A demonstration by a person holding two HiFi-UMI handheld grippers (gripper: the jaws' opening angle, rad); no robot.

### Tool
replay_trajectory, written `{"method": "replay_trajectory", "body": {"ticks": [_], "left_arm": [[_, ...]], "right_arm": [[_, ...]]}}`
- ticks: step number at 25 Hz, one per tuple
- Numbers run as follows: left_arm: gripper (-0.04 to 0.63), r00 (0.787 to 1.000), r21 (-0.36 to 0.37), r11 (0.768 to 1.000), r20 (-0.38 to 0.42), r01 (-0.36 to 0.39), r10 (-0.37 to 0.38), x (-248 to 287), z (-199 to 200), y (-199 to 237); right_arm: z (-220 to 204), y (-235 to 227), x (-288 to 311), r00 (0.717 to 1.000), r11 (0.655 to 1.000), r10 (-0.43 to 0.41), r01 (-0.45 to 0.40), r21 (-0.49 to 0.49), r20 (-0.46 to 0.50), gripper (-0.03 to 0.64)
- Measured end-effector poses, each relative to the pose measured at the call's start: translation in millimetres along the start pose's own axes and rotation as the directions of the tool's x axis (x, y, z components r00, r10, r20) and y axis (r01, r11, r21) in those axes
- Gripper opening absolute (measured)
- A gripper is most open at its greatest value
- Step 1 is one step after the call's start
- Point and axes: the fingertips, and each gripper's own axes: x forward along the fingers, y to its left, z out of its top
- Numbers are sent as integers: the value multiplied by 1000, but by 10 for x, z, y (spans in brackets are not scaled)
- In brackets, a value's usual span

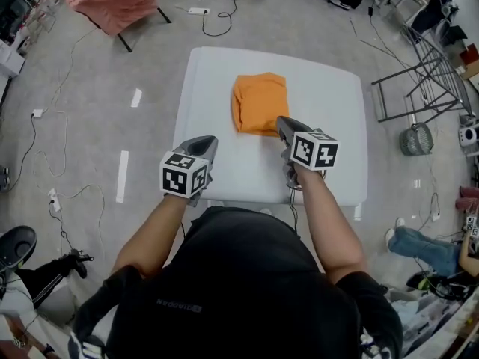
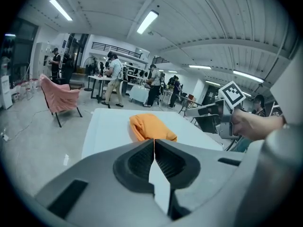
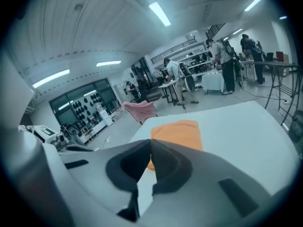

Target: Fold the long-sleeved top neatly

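The left gripper [image 2: 154, 142] and right gripper [image 3: 151, 143] are both clenched on nothing, clear of the orange top [image 1: 260, 103], which lies folded mid-table [image 1: 206, 73]. The bundle looks lumpy, so a stray nudge from either gripper could spring its folds.

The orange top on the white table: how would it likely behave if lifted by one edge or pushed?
The orange top shows soft, rounded fold edges, so it would probably sag and unfold if lifted by one edge. A flat stack of cloth, it is likely light. Pushed across the white table, it might bunch or slide, not roll.
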Motion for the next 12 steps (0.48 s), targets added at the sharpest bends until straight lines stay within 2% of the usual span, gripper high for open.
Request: {"method": "replay_trajectory", "body": {"ticks": [5, 12], "left_arm": [[9, 999, 10, 1000, 31, 17, -17, 18, 82, -341], [8, 998, 58, 998, 53, 38, -41, -32, 104, -692]], "right_arm": [[1, -24, -453, 994, 998, 65, -65, 4, 90, 5], [-200, -117, -962, 989, 997, 59, -52, -55, 134, 5]]}}
